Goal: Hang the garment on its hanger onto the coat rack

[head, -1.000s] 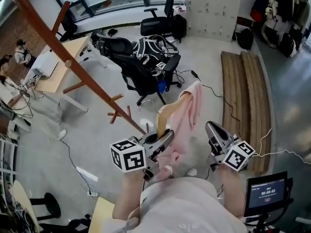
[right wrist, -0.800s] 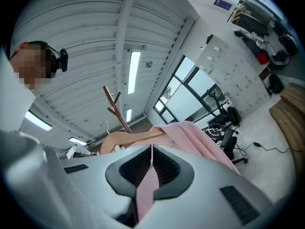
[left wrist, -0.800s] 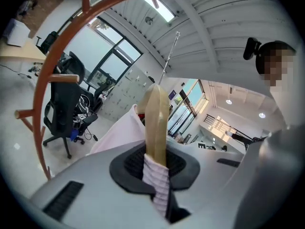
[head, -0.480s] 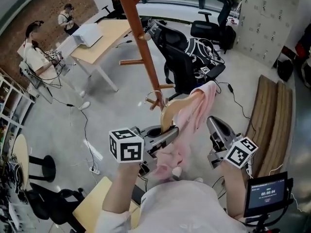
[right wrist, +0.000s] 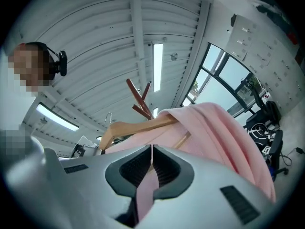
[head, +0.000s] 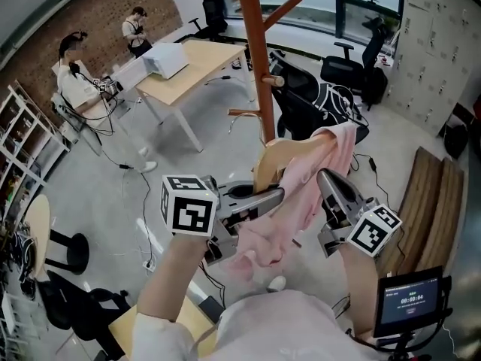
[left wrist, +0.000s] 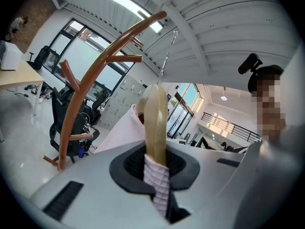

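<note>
A brown wooden coat rack with slanted pegs stands just beyond my grippers. A pale wooden hanger carries a pink garment. My left gripper is shut on the hanger's end and a ribbed strip of the cloth. In the left gripper view that hanger rises from the left gripper, with the rack to its left. My right gripper is shut on a fold of the garment. The right gripper view shows the cloth draped over the hanger above the right gripper; the metal hook shows faintly.
Black office chairs stand behind the rack, with a wooden desk to the left. Two people are at the far left. Wooden planks lie on the floor at right, a small screen sits lower right, and a stool lower left.
The view has swung left and the rack now stands upright at centre instead of slanting at left. Both grippers have risen with the hanger and garment, closer to the rack.
</note>
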`<move>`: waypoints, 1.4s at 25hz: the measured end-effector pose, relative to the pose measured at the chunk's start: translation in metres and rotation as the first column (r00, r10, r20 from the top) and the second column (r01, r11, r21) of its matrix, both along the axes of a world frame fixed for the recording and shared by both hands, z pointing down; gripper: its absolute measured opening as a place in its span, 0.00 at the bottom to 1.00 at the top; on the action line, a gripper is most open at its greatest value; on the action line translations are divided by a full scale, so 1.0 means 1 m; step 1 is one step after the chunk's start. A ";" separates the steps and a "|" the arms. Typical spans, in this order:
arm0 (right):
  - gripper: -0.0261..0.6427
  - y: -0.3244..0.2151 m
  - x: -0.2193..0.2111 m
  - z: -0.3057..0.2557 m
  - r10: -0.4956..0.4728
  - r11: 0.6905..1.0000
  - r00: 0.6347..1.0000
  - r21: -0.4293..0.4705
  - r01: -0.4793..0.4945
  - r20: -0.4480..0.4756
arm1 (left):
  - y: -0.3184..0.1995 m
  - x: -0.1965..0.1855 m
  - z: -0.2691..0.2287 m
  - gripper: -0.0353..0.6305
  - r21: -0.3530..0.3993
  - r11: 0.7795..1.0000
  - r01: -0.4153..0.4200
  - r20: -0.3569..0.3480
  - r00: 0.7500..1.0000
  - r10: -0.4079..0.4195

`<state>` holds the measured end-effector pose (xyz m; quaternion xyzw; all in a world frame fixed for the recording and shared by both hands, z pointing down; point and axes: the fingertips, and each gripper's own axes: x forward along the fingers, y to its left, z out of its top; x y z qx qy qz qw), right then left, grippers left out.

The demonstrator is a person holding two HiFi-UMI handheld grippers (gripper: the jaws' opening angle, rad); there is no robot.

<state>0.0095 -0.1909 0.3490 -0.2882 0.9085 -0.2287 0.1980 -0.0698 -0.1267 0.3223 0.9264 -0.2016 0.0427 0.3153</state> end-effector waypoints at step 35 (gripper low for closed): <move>0.06 -0.059 0.014 -0.019 0.135 0.990 0.988 -0.019 -0.137 -0.075 | -0.067 0.031 -0.012 0.08 -0.064 0.980 -0.189 -0.072 0.980 0.185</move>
